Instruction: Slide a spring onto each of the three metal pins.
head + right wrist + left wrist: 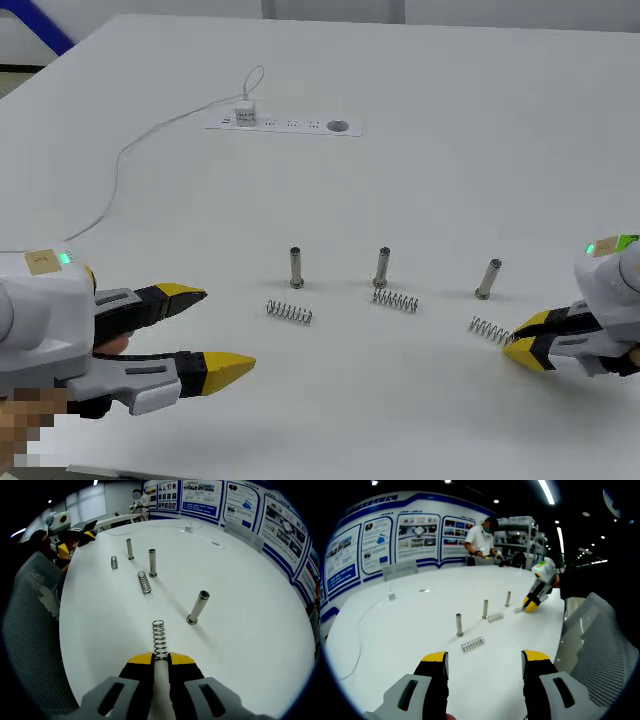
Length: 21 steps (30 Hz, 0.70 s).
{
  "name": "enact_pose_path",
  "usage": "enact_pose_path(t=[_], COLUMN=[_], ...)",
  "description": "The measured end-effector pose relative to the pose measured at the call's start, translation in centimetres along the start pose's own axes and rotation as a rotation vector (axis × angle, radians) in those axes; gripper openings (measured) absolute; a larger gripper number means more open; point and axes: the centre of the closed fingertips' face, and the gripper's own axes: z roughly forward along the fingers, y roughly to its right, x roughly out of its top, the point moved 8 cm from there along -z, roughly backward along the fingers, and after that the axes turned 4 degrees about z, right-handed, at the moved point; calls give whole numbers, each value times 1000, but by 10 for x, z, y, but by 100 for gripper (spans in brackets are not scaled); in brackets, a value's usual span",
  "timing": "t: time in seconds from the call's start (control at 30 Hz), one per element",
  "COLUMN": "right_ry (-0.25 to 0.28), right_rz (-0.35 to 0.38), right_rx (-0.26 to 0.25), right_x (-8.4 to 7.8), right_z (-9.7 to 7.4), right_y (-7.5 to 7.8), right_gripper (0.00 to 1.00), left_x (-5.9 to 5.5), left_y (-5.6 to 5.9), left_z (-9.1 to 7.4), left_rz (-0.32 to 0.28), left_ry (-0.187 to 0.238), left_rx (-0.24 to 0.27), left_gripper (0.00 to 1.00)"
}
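Observation:
Three metal pins stand upright in a row on the white table: the left pin [296, 268], the middle pin [381, 267] and the right pin [489, 279]. A spring lies in front of each: the left spring [289, 312], the middle spring [395, 300] and the right spring [487, 329]. My right gripper [522, 338] is low at the table. Its jaws are closed on the near end of the right spring [159, 636], which still lies flat beside its pin [197, 607]. My left gripper [213, 331] hovers open and holds nothing, short of the left spring [472, 643] and left pin [459, 625].
A white power strip [285, 124] with a plug and a long cable [120, 160] lies at the back of the table. A mesh chair [600, 645] stands by the table's near edge. A person [480, 537] stands beyond the far end.

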Motion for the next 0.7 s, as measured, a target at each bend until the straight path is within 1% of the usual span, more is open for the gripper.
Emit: enact_pose_path(t=[0.2, 0.47, 0.7], right_ry=[-2, 6, 6], right_rz=[-20, -50, -55], right_rx=[-11, -34, -43], right_x=[4, 21, 32], right_z=[-5, -18, -23], right_y=[-1, -4, -5], right_gripper=[12, 12, 12], left_x=[1, 1, 1], left_y=[1, 1, 0], left_z=[0, 1, 0], left_rz=[1, -1, -5], left_ry=[1, 10, 22], left_rx=[-4, -11, -11], left_gripper=[60, 60, 60])
